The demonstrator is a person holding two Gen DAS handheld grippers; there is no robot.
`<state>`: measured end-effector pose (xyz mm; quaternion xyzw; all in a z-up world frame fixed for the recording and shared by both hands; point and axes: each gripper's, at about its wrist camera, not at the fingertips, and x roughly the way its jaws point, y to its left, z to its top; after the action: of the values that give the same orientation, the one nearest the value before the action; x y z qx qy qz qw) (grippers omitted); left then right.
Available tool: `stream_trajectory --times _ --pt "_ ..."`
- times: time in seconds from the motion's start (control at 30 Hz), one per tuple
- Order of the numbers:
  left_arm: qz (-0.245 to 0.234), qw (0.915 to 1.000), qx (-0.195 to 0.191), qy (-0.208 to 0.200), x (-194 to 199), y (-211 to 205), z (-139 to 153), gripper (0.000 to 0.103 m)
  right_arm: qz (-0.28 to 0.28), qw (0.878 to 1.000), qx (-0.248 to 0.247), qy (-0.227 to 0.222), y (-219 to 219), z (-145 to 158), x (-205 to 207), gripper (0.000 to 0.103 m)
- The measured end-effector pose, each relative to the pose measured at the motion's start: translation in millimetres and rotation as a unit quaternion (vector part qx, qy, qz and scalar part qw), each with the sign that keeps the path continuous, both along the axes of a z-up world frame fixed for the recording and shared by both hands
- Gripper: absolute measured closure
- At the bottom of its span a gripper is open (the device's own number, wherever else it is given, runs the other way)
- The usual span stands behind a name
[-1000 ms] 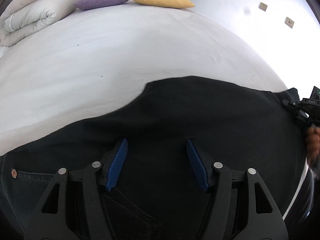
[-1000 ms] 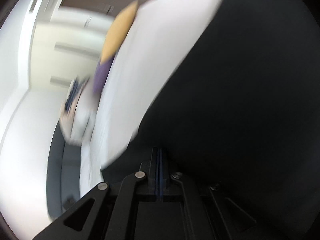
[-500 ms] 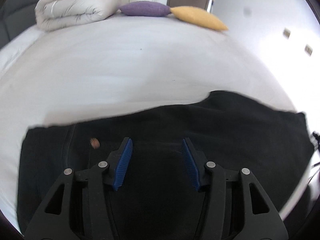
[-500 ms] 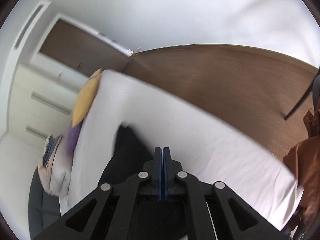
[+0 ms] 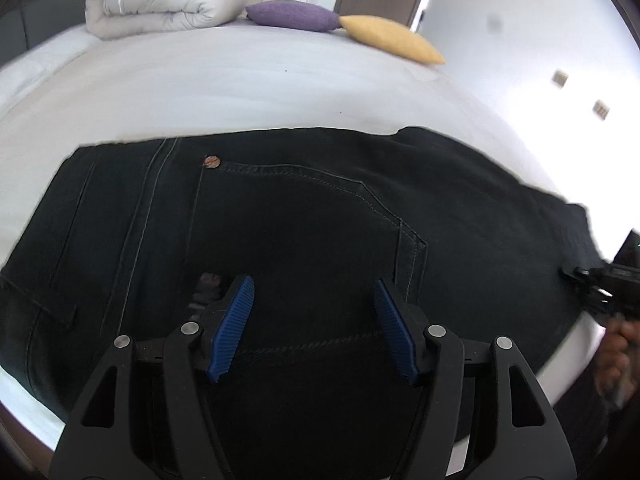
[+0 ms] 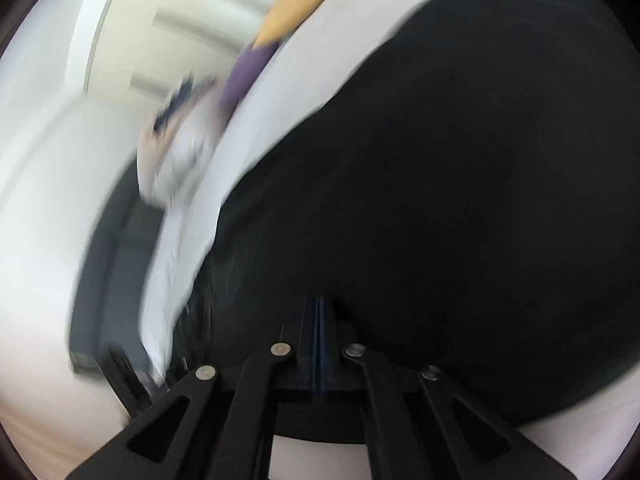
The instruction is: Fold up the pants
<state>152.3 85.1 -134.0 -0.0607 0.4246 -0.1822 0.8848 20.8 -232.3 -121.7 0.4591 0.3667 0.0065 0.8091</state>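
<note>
Pants: black denim pants (image 5: 304, 216) with pale contrast stitching, spread flat on a white bed sheet (image 5: 200, 88); they lie directly below and ahead of the left gripper and fill most of the right wrist view (image 6: 460, 184).
Pocket detail: a copper-coloured rivet (image 5: 211, 161) marks the pocket corner ahead of the left gripper, slightly to its left; a stitched pocket seam runs from it toward the right finger.
Left gripper: black two-finger gripper with ribbed blue pads (image 5: 314, 326), jaws spread apart over the fabric and having just widened; the cloth lies beneath the pads, not pinched between them.
Right gripper: black two-finger gripper of the same build (image 6: 318, 340), blue pads pressed flat together; whether a fold of the dark fabric is caught between them cannot be told through the blur. In the left wrist view it shows at the far right edge (image 5: 600, 284), at the end of the pants.
Hand: a person's hand (image 5: 618, 354), blurred, just below the right gripper.
Folded bedding: a rolled pale grey quilt (image 5: 168, 0), far ahead and to the left.
Cushions: a purple oval cushion (image 5: 294, 16) touching a yellow oval cushion (image 5: 390, 38), far ahead at the bed's far end.
Wall: white, to the right (image 5: 520, 40).
</note>
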Motion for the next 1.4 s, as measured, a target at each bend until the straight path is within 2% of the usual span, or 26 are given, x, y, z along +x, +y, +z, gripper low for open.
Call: stream_trajectory --times 0.07,0.13,0.27,0.37,0.4,0.43,0.5,0.6,0.67,0.73,0.83,0.9,0.93,1.03,1.1,1.13,1.17,1.23,1.33,1.4 --pt "0.021 0.9997 0.015 -0.005 -7.2 17.3 -0.5 0.042 -0.053 0.998 -0.017 -0.003 -32.1 3.3 -22.8 0.103" --pt "0.024 0.9997 0.005 -0.005 -3.3 32.0 -3.1 0.042 -0.11 0.994 -0.008 -0.002 -64.3 3.1 -45.6 0.103" --pt "0.054 0.9983 0.022 -0.002 -17.0 50.2 -5.3 0.041 -0.222 0.975 -0.01 -0.022 -125.2 12.7 -106.3 0.103" --pt "0.072 0.9974 0.004 0.006 -18.5 69.3 -3.3 0.041 -0.27 0.962 -0.019 -0.031 -149.9 24.2 -142.9 0.103" --pt "0.077 0.997 0.008 0.003 -22.3 72.2 2.0 0.041 -0.277 0.96 -0.026 -0.03 -143.7 30.2 -159.4 0.099" --pt "0.08 0.9967 0.012 -0.006 -35.6 82.3 12.7 0.041 -0.287 0.956 -0.051 -0.021 -132.7 40.6 -159.0 0.092" --pt "0.073 0.9971 0.002 -0.023 -46.3 79.5 30.0 0.041 -0.272 0.959 -0.07 -0.033 -117.7 59.0 -154.4 0.091" --pt "0.049 0.9979 -0.012 -0.039 -45.2 50.5 51.0 0.041 -0.206 0.974 -0.064 -0.068 -69.9 84.9 -125.0 0.079" --pt "0.018 0.9987 -0.032 -0.035 -41.5 21.8 57.8 0.041 -0.127 0.987 -0.049 -0.088 -22.0 94.6 -84.5 0.075" --pt "-0.018 0.9986 -0.04 -0.029 -23.4 -14.9 63.8 0.041 -0.058 0.994 -0.025 -0.092 26.8 100.5 -47.5 0.072" --pt "-0.07 0.9966 -0.005 -0.043 -9.7 -62.6 68.1 0.041 0.006 0.997 -0.031 -0.069 85.3 94.7 -11.5 0.07" --pt "-0.082 0.9957 0.015 -0.04 5.8 -80.1 67.9 0.041 0.043 0.997 -0.019 -0.06 98.0 87.0 8.4 0.068" --pt "-0.086 0.9955 0.019 -0.032 23.2 -91.2 65.9 0.041 0.06 0.998 -0.005 -0.034 107.9 79.1 30.1 0.068" --pt "-0.099 0.9945 0.034 -0.007 62.0 -114.7 54.6 0.041 0.092 0.996 0.008 -0.019 104.3 66.4 80.2 0.066" --pt "-0.105 0.993 0.052 0.013 80.2 -123.6 41.7 0.041 0.104 0.994 0.014 0.015 92.0 46.7 104.6 0.066" --pt "-0.108 0.9917 0.066 0.024 87.4 -126.7 31.9 0.041 0.103 0.994 0.016 0.027 82.2 36.6 99.1 0.066" --pt "-0.109 0.9908 0.074 0.032 90.2 -126.2 24.2 0.041 0.097 0.994 0.018 0.037 61.7 25.2 91.9 0.068" --pt "-0.11 0.9912 0.066 0.032 90.4 -116.9 12.1 0.041 0.084 0.995 0.04 0.038 38.5 9.5 90.7 0.101" --pt "-0.103 0.9935 0.031 0.035 95.0 -98.4 10.5 0.041 0.046 0.997 0.054 0.017 -1.4 -1.5 85.0 0.103" --pt "-0.095 0.9942 0.041 0.03 101.3 -88.9 10.7 0.041 0.013 0.999 0.046 0.007 -36.2 3.7 77.2 0.103"
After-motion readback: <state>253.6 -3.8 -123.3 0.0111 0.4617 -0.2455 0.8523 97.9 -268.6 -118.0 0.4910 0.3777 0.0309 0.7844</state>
